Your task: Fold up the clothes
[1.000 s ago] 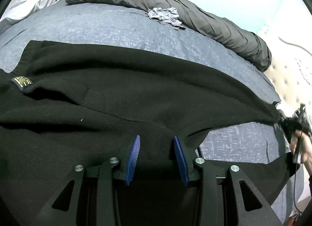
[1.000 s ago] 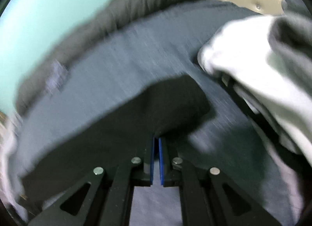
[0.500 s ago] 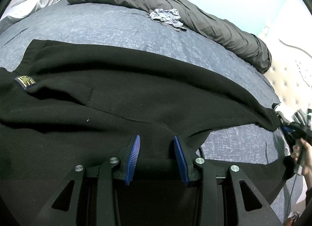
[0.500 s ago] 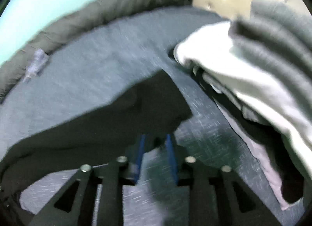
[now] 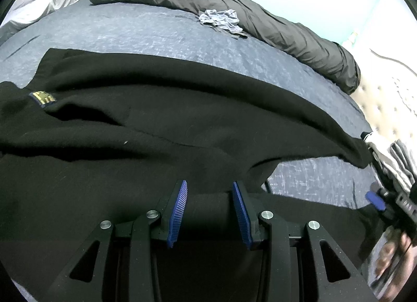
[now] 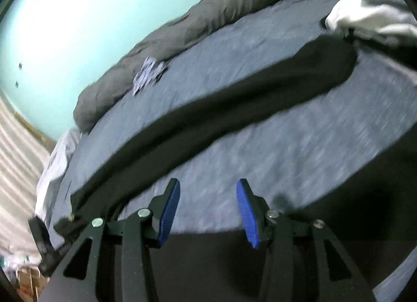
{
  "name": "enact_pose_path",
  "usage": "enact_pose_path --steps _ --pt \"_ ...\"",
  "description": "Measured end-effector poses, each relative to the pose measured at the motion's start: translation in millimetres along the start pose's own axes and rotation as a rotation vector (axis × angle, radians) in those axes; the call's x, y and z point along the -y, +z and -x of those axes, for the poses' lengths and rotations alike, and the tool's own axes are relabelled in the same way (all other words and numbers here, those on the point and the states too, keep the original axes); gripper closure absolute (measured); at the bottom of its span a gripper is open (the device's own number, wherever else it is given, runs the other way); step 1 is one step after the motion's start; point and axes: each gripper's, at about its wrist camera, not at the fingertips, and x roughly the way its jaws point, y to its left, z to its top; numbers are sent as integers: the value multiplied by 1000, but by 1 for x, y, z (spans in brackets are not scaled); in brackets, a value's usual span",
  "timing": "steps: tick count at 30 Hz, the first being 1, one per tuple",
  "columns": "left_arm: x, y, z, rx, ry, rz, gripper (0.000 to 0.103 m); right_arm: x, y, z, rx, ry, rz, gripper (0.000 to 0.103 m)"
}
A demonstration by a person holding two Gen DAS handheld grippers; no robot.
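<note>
The left tool sits half open with a thick fold of the black sweater bunched between its blue pads, and seems to pinch it. The right tool has nothing between its pads, only the blue bed sheet, and its jaws are opening. Just past it, the sweater's long black sleeve lies flat on the bed, running from low on the left up to the far right. The right tool is nearer to it, so folding the sleeve in looks like its job. The sweater is dark, soft and fuzzy, with a small gold label. Farther back lies a rolled grey duvet.
</note>
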Motion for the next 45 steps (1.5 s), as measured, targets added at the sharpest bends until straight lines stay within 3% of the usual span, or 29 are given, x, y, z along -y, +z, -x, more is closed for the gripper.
enact_pose_path --steps 8,13,14,17,19,27,36,45 --pt "-32 5 33 46 35 55 63 -30 -19 -36 -78 66 45 57" --pt "-68 28 54 42 66 139 63 -35 -18 -39 -83 99 50 57" --pt "-76 39 60 41 81 144 62 -34 -19 -39 -89 111 44 57" --pt "-96 78 76 55 149 129 41 -30 -21 -37 -84 112 21 57" --pt "-113 107 78 39 163 136 39 -29 -21 -38 -90 125 14 57" --pt "-186 172 43 -55 215 237 39 -26 -16 -43 -84 135 8 57" --pt "-223 190 0 -96 246 242 39 -17 -14 -55 -101 121 -10 57" --pt "-236 196 -17 -139 164 258 40 -20 -15 -57 -110 119 14 57"
